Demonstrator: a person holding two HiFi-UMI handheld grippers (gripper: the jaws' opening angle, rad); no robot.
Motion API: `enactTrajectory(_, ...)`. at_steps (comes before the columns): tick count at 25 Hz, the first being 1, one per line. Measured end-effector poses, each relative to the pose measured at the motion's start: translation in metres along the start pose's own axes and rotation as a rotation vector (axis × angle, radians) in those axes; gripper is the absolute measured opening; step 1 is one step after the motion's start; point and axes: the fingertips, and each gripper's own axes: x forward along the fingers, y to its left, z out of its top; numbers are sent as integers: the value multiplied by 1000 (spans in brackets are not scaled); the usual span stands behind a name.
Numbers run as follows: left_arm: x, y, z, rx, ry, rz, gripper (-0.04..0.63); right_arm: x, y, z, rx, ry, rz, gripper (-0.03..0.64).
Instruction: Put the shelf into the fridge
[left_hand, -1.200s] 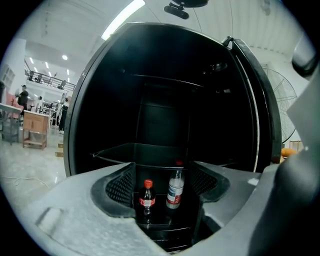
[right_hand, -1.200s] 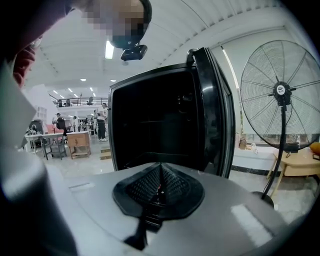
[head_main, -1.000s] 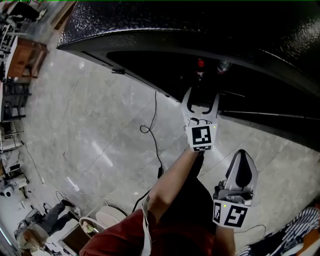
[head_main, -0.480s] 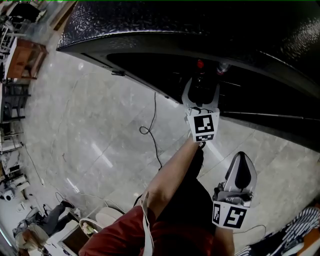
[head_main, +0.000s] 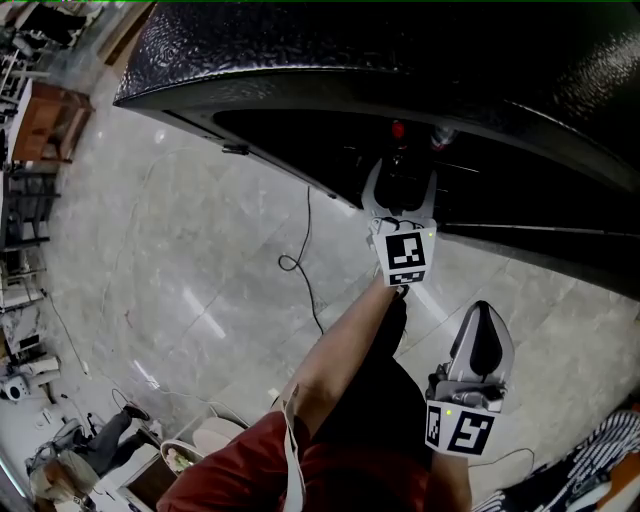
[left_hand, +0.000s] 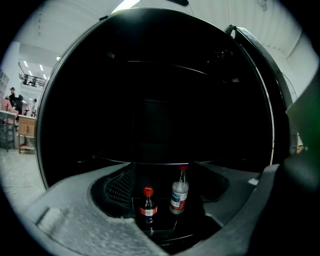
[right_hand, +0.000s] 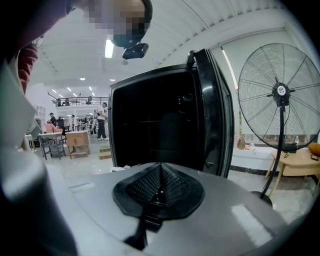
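The left gripper (head_main: 402, 188) is held out at arm's length toward 12 o'clock. The forearm (head_main: 345, 345) runs up to it from the red sleeve at 6 o'clock, and its tips reach just inside the mouth of the open black fridge (head_main: 300, 60). Its marker cube (head_main: 405, 258) faces the head camera.

In the left gripper view the jaws are spread wide and grip nothing. Through the gap, farther in on a lower level of the fridge, a small red-capped cola bottle (left_hand: 148, 204) stands at 6 o'clock. Just beside it, toward 5 o'clock, is a taller red-capped bottle (left_hand: 179, 191) with a pale label. Both are upright and clear of the jaws.

The shelf (left_hand: 150, 163) shows only as a thin pale edge running level across the dark interior, just above the bottle caps and behind the jaw tips. Whether the jaws touch it cannot be told in that gloom.

In the head view the right gripper (head_main: 485, 312) hangs at 4 o'clock, close to the body and well short of the fridge, pointing toward 12. Its ribbed pads (right_hand: 147, 187) are pressed together with nothing between them. Beyond them, the right gripper view shows the fridge door (right_hand: 216, 115) swung open at 1 o'clock and a pedestal fan (right_hand: 280, 90) at 3 o'clock.

A thin black cable (head_main: 305, 262) snakes over the grey floor (head_main: 180, 250), at 9 o'clock from the left gripper.
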Motion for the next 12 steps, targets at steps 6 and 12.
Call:
enactTrajectory(6, -16, 4, -3, 28, 25, -11, 336, -7, 1, 8, -3, -24, 6, 0)
enactTrajectory(12, -51, 5, 5, 60, 51, -26, 334, -24, 6, 24, -18, -52, 19, 0)
